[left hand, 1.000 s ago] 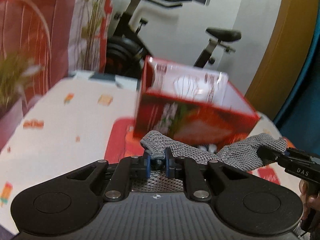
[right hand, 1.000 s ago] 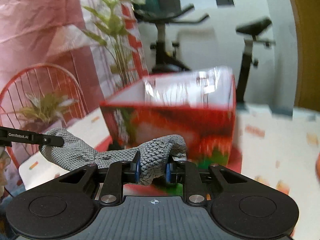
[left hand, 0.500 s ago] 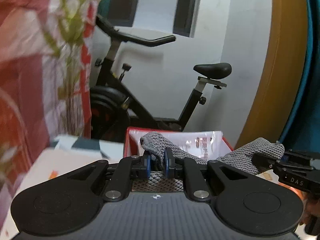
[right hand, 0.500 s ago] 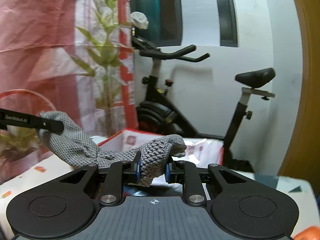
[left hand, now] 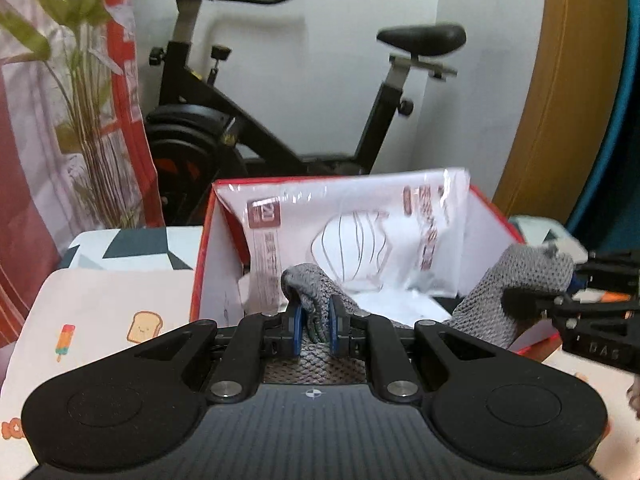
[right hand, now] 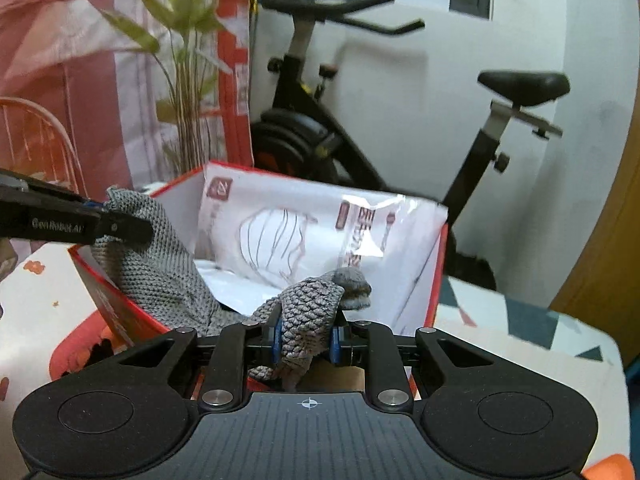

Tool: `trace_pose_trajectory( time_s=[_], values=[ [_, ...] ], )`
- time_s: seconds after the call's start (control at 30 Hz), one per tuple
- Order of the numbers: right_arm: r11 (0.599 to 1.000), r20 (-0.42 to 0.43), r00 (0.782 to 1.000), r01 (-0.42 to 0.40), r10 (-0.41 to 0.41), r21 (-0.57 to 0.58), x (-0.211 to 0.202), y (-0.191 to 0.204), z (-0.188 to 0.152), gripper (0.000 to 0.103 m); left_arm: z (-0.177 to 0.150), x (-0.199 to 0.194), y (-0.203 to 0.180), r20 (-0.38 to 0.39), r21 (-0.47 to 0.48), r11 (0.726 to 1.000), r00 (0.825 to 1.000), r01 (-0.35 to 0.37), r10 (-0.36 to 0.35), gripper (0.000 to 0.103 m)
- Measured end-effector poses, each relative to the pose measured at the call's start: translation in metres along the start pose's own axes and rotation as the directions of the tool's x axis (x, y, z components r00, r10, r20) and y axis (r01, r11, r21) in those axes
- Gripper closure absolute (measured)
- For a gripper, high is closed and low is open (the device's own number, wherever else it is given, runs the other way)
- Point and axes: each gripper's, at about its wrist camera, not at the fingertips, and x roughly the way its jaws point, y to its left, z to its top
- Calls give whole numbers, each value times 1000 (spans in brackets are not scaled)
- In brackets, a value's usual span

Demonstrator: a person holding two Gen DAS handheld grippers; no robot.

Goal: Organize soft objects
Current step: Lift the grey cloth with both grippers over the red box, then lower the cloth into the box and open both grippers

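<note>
Cloth (left hand: 516,280), grey and knitted, hangs stretched over the open red box (left hand: 200,280), each end pinched tight by the left gripper (left hand: 314,322) and right gripper (right hand: 306,338). Best lower both ends evenly beside the white packet (left hand: 360,232) before releasing.
</note>
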Motion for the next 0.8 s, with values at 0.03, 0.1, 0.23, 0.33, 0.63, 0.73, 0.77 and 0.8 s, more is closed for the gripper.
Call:
trace_pose_trajectory(
  time_s=[0.03,0.1,0.23,0.33,0.63,0.73,0.77,0.8],
  values=[
    [1000,-10,1000,-1,1,2,4,0,0,84,-1,4,-2,-14,22,1000,1000,1,-1,89],
    [999,-29,999,-16,16,29,13,-4,1,84,-1,11,-7,-37,73,997,999,1,1,89],
    [997,-88,996,-20,27,71,30,-11,2,84,-2,28,-11,-106,124,992,994,13,1,89],
    [995,-112,993,-21,32,94,37,-14,3,84,-2,37,-8,-147,124,992,989,18,0,89],
    [993,-218,975,-30,53,111,57,-19,8,84,2,55,-1,-222,110,993,975,42,-16,89],
    [996,-269,962,-32,55,87,67,-17,9,84,1,57,-4,-231,118,992,973,46,-18,89],
    [997,-286,957,-29,49,76,70,-15,10,84,0,58,-5,-234,118,992,972,49,-20,89],
    [997,-295,954,-29,48,69,73,-15,11,84,1,58,-4,-237,119,992,971,49,-20,89]
  ],
)
